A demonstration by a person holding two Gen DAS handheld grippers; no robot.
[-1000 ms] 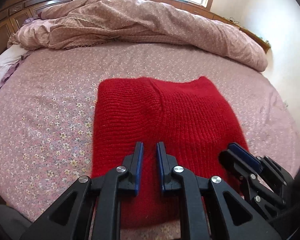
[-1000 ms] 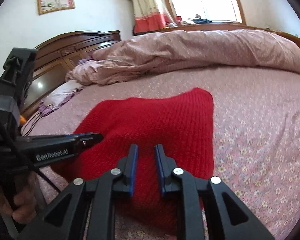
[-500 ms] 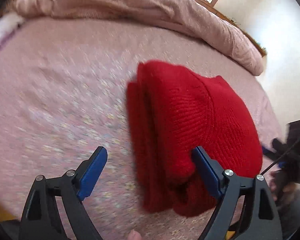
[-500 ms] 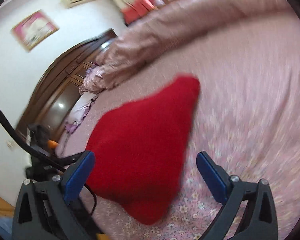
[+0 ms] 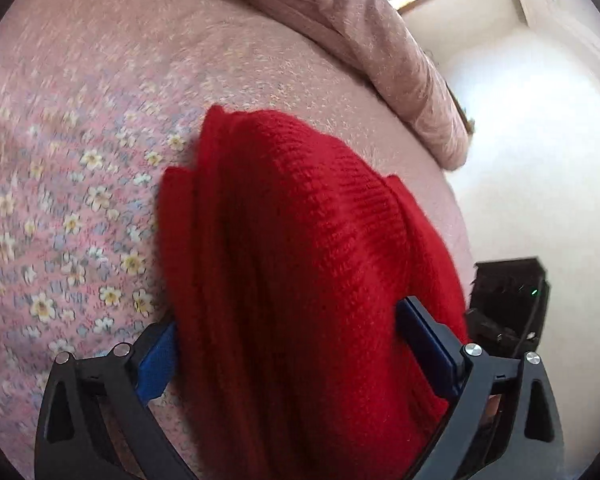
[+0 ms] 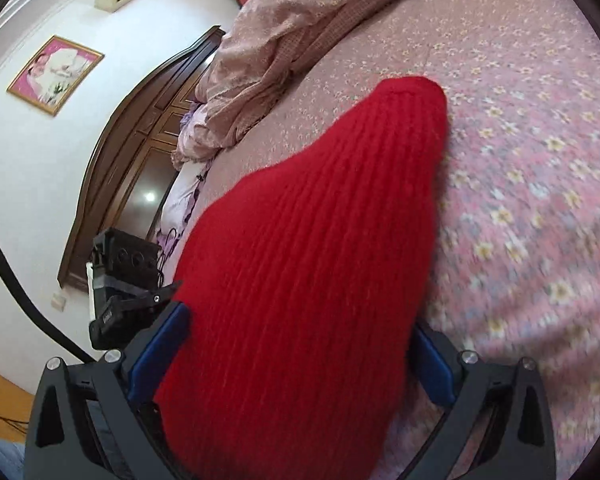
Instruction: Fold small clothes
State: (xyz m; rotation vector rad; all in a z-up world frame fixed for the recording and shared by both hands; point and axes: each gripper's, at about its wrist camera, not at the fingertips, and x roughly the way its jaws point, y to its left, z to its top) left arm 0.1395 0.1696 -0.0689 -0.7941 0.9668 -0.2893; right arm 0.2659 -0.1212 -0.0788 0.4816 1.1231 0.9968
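Left tool spread wide, fingers straddling one end of folded red knit; no clamp visible. Right tool equally wide, straddling other end of red knit. Likely scooping bundle as one stack so layers stay aligned. Knit lies near bed edge on floral sheet; quilt heaped along far edge.

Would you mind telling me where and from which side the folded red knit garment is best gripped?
Probably across its stacked edges. In the left wrist view the red knit garment shows several layered folds along its left side, and the left gripper straddles its near end with wide jaws. Coming from that near end, low over the bedsheet, should catch every layer at once.
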